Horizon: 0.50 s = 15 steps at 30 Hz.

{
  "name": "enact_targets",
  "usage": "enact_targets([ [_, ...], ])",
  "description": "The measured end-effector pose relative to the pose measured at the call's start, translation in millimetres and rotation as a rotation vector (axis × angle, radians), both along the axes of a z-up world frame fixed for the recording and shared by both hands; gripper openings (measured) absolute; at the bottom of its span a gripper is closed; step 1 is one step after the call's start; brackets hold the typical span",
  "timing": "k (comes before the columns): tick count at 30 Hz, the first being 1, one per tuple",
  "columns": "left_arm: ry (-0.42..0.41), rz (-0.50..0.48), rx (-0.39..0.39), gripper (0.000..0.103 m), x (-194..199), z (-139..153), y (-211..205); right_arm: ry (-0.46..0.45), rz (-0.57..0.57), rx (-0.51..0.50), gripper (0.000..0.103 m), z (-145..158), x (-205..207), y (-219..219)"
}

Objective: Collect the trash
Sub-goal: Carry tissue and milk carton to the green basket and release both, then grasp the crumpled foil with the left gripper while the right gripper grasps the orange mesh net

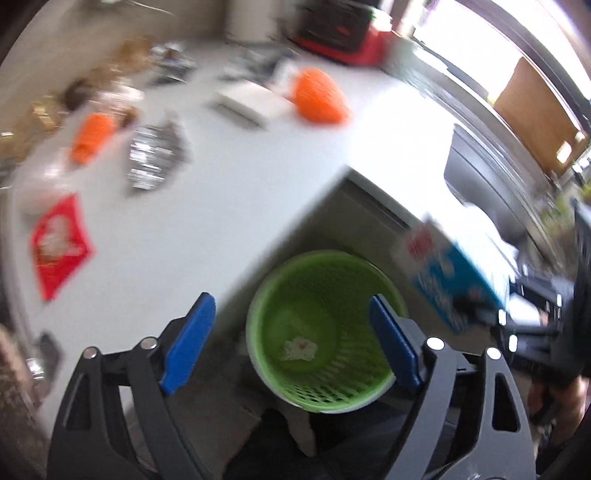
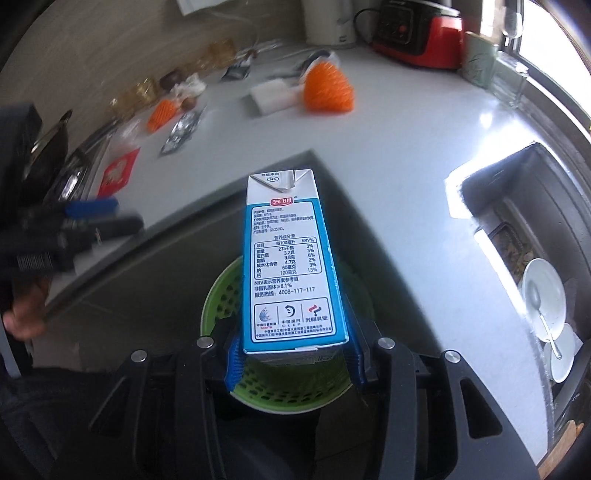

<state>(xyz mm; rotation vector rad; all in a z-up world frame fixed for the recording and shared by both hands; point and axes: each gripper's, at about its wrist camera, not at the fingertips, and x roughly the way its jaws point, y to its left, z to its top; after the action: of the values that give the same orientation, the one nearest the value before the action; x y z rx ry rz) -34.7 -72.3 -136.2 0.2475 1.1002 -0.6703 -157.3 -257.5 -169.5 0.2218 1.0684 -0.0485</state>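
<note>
My right gripper is shut on a blue and white milk carton and holds it above the green mesh bin. The same carton shows at the right of the left wrist view. My left gripper is open and empty above the green bin, which stands on the floor by the counter corner with a crumpled white scrap in it. On the counter lie a red packet, a silver foil wrapper and an orange foam net.
The white counter also bears a larger orange net, a white sponge, a red appliance and a kettle. A sink with white dishes is at the right.
</note>
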Motion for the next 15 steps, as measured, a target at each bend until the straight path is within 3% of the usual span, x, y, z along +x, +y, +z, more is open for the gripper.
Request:
enact_targets([
  [2,-0.033,0.038,0.011,0.086,5.1,3.8,16.3,0.025,0.035,0.005,0.049,-8.1,0.4,10.0],
  [5,-0.046,0.105,0.008,0.089,18.8,14.5,42.1,0.034,0.053,-0.038,0.091,-11.8,2.6,21.1],
  [6,-0.045,0.126,0.004,0.089,20.4,17.6,49.6,0.025,0.053,-0.055,0.096,-10.9,4.1,22.6],
  [15,-0.049,0.268,-0.042,0.089,30.9,23.6,70.6,-0.081,0.035,-0.064,0.100,17.0,39.9,8.7],
])
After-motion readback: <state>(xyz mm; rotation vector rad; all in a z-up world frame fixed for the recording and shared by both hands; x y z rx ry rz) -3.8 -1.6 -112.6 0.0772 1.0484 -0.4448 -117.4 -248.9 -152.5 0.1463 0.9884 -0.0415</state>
